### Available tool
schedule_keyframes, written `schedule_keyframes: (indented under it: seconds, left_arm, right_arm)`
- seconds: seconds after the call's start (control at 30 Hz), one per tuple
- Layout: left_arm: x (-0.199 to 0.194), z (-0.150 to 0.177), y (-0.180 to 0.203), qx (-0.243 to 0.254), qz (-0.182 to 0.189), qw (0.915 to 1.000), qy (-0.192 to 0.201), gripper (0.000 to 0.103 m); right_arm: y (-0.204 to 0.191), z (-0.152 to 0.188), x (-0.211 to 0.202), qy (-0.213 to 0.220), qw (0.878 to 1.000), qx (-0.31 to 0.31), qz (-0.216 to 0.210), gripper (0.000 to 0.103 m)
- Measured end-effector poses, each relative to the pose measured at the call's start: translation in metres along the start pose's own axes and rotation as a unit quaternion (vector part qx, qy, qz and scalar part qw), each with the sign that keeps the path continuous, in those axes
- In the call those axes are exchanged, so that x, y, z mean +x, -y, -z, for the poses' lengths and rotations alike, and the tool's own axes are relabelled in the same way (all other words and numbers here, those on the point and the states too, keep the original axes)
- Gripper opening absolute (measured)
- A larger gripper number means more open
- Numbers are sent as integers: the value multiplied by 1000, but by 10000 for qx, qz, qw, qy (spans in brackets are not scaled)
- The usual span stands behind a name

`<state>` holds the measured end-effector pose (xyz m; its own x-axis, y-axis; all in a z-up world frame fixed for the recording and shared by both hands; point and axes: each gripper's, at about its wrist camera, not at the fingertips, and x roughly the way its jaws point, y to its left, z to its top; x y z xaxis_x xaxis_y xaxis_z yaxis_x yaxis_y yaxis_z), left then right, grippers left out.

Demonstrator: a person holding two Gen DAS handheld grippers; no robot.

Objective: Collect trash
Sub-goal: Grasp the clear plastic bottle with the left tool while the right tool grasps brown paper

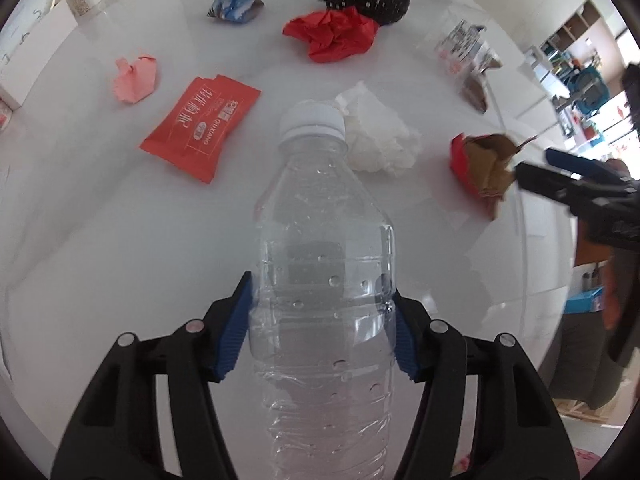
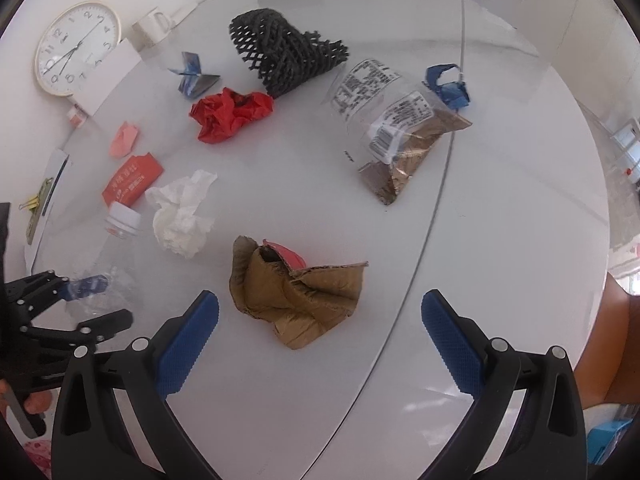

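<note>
At the lower centre of the left wrist view, the left gripper [image 1: 322, 324] pinches a clear plastic bottle [image 1: 322, 280] lying on the white table [image 1: 100, 240], both blue pads against its sides. In the right wrist view, the right gripper [image 2: 320, 340] stands spread just below a crumpled brown cardboard piece [image 2: 296, 300], not touching it.

you can read "guikang" on the flat red sachet [image 1: 200, 132], beside chinese characters too mirrored and small to make out. the wall clock [image 2: 76, 48], far left, shows numerals 1 to 12. the clear bag [image 2: 396, 128], far right, carries printed labels and a barcode, unreadable.
</note>
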<state>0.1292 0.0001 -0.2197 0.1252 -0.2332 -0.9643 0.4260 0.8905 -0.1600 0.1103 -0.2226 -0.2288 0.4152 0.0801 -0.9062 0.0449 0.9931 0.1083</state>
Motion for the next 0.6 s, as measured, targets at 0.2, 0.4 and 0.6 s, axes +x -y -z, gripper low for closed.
schedule_keyframes:
  seconds: [0.2, 0.4, 0.6]
  left_arm:
    - [-26, 8, 0, -111, 49, 9998, 183, 59]
    - [-45, 18, -4, -365, 111, 9987, 341, 59]
    - [-57, 36, 1, -679, 129, 9965, 467, 59]
  right_arm:
    - [-18, 1, -9, 125, 9944, -1031, -201, 101]
    - [-42, -2, -2, 39, 9623, -2715, -164, 101]
    - [-49, -4, 26, -238, 9342, -3560, 14, 95]
